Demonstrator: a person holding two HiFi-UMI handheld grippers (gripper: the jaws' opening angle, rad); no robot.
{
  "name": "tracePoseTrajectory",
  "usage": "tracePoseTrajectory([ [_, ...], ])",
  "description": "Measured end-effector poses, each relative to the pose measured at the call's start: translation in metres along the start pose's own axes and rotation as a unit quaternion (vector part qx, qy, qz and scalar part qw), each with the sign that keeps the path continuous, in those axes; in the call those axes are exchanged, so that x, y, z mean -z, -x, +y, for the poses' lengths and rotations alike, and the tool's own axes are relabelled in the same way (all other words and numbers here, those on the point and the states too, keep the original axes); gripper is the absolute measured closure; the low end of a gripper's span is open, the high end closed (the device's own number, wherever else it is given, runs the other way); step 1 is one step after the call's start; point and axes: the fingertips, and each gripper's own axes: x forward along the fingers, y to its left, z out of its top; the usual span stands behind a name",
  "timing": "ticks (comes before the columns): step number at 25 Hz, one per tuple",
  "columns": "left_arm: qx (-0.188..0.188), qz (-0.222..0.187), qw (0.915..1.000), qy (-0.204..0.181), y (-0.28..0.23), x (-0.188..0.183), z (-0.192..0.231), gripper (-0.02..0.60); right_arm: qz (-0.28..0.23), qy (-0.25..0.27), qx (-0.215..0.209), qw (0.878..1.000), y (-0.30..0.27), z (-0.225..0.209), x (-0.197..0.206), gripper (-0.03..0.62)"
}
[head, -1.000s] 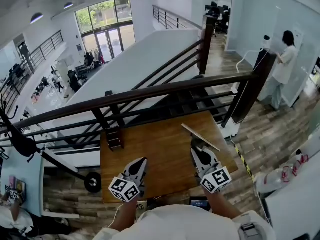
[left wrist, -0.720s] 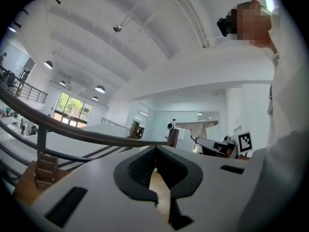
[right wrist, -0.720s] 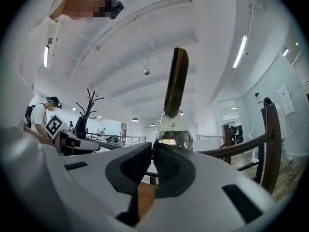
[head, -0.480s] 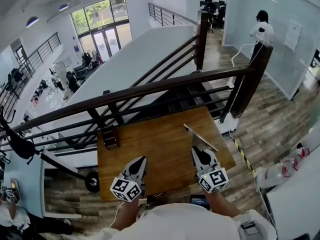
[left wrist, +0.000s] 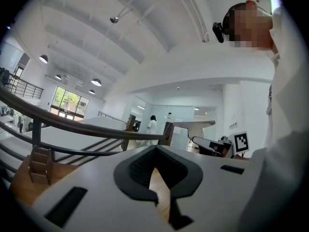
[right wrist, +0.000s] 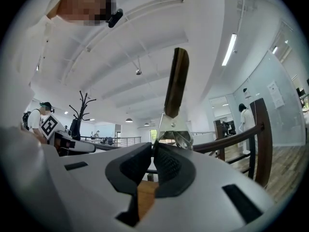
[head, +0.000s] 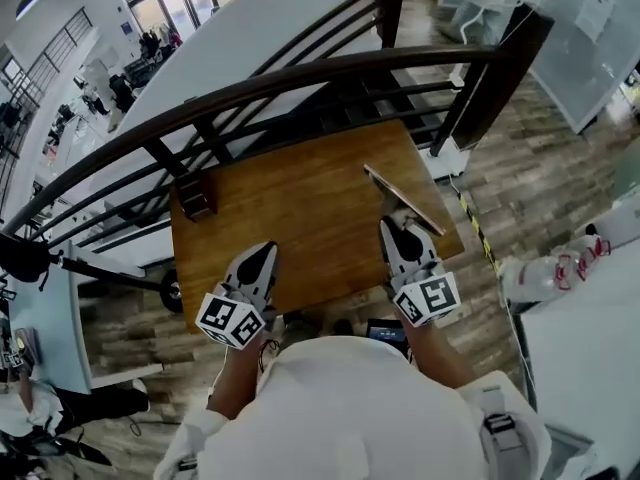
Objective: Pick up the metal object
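The metal object is a flat scraper with a wooden handle. In the head view the scraper [head: 402, 198] lies slantwise over the right part of the wooden table [head: 310, 208]. My right gripper [head: 398, 230] is shut on its metal blade. In the right gripper view the blade [right wrist: 173, 129] rises out of my right gripper [right wrist: 155, 146], and the brown handle [right wrist: 176, 81] points up. My left gripper [head: 265, 251] hovers over the table's near left part, shut and empty. In its own view my left gripper [left wrist: 155, 151] shows only table wood past its tips.
A small dark wooden block [head: 195, 200] stands at the table's far left corner, also in the left gripper view as the block [left wrist: 39, 164]. A dark wooden railing [head: 300, 78] runs just behind the table, with a stairwell beyond. A person in white [right wrist: 246, 117] stands far off.
The head view has tipped further down, so the table sits higher in the picture. Both grippers keep their places over the table. The right one still holds the scraper.
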Motion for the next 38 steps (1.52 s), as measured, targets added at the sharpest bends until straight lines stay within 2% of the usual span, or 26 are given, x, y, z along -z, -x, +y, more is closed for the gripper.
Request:
tracePoseTrajectory([
  [5, 0.001, 0.012, 0.9999, 0.008, -0.007, 0.007, -0.008, 0.568, -0.001, 0.007, 0.025, 1.0, 0.016, -0.028, -0.003, 0.563],
  [11, 0.011, 0.031, 0.9991, 0.029, -0.016, 0.021, -0.019, 0.568, 0.014, -0.013, 0.044, 0.999, 0.03, -0.051, 0.008, 0.563],
  [19, 0.021, 0.035, 0.9982, 0.043, -0.032, 0.027, -0.016, 0.568, 0.022, -0.036, 0.027, 0.999, 0.013, -0.049, 0.022, 0.563],
  [29, 0.015, 0.039, 0.9973, 0.06, -0.03, 0.041, 0.0, 0.568, 0.026, -0.056, 0.004, 0.998, -0.008, -0.038, 0.037, 0.563],
  [38, 0.019, 0.041, 0.9967, 0.068, -0.022, 0.043, -0.009, 0.568, 0.025, -0.069, -0.01, 0.997, -0.004, -0.026, 0.037, 0.563],
])
